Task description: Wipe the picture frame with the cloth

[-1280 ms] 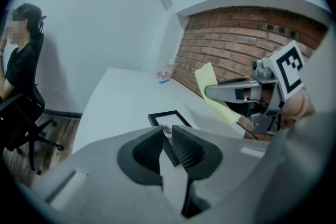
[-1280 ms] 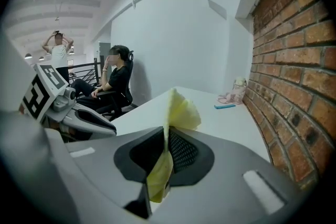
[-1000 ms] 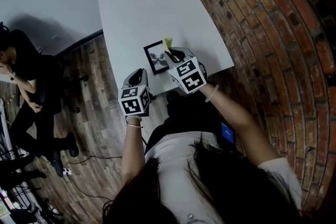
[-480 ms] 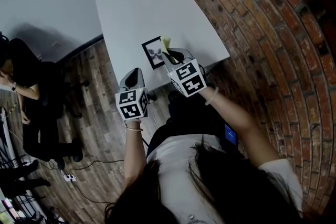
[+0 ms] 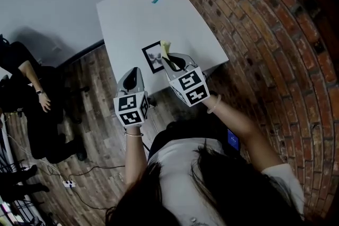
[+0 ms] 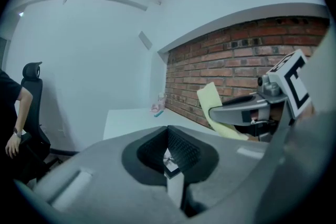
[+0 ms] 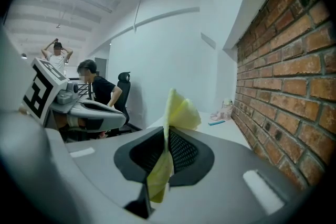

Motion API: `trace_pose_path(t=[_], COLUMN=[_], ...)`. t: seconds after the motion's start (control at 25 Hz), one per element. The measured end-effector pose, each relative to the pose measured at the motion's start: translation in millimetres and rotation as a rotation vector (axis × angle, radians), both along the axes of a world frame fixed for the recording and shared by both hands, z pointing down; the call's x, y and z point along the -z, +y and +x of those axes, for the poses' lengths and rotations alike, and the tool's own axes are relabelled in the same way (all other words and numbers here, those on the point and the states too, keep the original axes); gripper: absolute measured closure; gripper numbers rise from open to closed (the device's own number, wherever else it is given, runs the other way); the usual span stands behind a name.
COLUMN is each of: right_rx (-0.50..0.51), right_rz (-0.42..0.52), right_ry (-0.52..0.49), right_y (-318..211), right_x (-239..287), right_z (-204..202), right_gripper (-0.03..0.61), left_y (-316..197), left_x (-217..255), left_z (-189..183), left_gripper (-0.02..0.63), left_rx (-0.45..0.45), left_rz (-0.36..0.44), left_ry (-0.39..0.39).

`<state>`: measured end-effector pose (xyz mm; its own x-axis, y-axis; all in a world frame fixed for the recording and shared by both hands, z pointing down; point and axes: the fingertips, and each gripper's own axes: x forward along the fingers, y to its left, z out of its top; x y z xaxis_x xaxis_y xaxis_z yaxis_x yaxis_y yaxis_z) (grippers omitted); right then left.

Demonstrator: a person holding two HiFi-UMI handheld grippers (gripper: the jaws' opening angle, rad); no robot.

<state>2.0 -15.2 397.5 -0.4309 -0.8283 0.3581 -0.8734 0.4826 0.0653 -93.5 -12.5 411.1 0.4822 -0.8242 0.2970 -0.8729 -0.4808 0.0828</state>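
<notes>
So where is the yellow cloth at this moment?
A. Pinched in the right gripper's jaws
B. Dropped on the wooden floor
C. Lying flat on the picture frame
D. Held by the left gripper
A. In the right gripper view the yellow cloth sticks up from between the closed jaws of the right gripper.

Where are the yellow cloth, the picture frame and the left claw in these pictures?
yellow cloth [image 7: 181, 113]: right gripper view, on its folded upper part.
picture frame [image 5: 153, 57]: head view, on the picture inside the black border.
left claw [image 6: 169, 157]: left gripper view, midway between its fingertips.
</notes>
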Motion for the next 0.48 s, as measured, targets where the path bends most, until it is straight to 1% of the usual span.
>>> trace_pose_path(t=[0.24, 0.48], right_rx=[0.019, 0.037], right_rz=[0.041, 0.069], right_ry=[-0.031, -0.066], right_y=[15.0, 37.1], right_x=[24.4, 48.8], right_z=[8.1, 21.7], right_gripper=[0.549, 0.549], left_y=[6.8, 24.9], left_x=[34.7, 72.0], left_z=[8.8, 19.7], left_gripper=[0.614, 0.614], left_rx=[0.028, 0.065], left_rz=[0.083, 0.184], left_ry=[0.018, 0.008])
